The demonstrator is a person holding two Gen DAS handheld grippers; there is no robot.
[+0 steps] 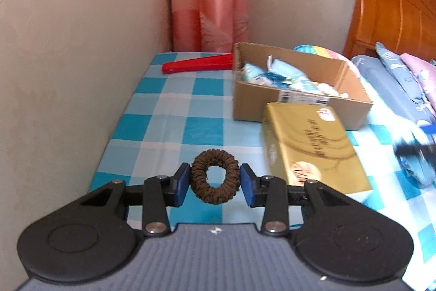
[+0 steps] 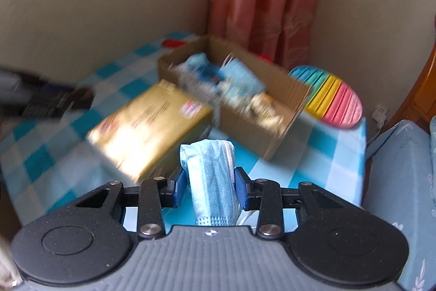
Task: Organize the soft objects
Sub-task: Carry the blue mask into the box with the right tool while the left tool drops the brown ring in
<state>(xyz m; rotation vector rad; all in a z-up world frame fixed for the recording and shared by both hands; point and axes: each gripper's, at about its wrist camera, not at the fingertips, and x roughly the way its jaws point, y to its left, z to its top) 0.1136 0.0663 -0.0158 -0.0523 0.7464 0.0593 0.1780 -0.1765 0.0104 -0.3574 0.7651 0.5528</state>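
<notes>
My left gripper [image 1: 214, 184] is shut on a brown hair scrunchie [image 1: 215, 176], held upright between the blue pads above the checked cloth. My right gripper [image 2: 209, 186] is shut on a folded light-blue face mask [image 2: 211, 179] that hangs through the pads; this view is blurred. A cardboard box [image 1: 351, 97] holding several pale blue and white soft items stands ahead of both grippers, also seen as the cardboard box [image 2: 275, 138]. The right gripper shows as a dark blur [image 1: 414, 149] at the right edge of the left wrist view.
A gold flat box [image 1: 310, 146] lies in front of the cardboard box. A red folded fan [image 1: 196, 64] lies at the back by the pink curtain [image 1: 212, 12]. A rainbow silicone mat [image 2: 335, 100] sits behind the box. Wall on the left, wooden headboard [image 1: 395, 10] and pillows on the right.
</notes>
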